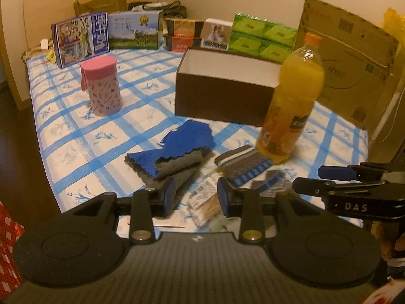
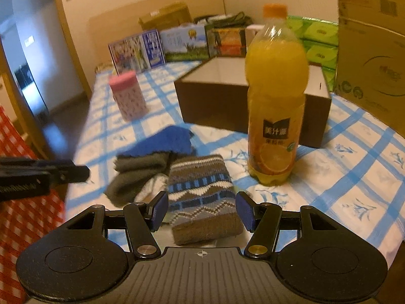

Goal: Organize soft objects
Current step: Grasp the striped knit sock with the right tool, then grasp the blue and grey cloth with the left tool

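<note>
Two grippers hover, both with jaws apart and holding nothing: the left gripper (image 1: 195,197) low centre over one blue-grey towel (image 1: 174,149), the right gripper (image 2: 201,211) straddling one knit sock (image 2: 202,197). One juice bottle (image 2: 276,96), one pink tin (image 1: 102,86), one open box (image 1: 225,93) behind. "DAS" reads on the right tool. Bare cloth (image 1: 76,136) lies at left.

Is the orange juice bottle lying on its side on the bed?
No, the orange juice bottle stands upright on the checkered sheet, cap on top, in front of the open brown box.
</note>
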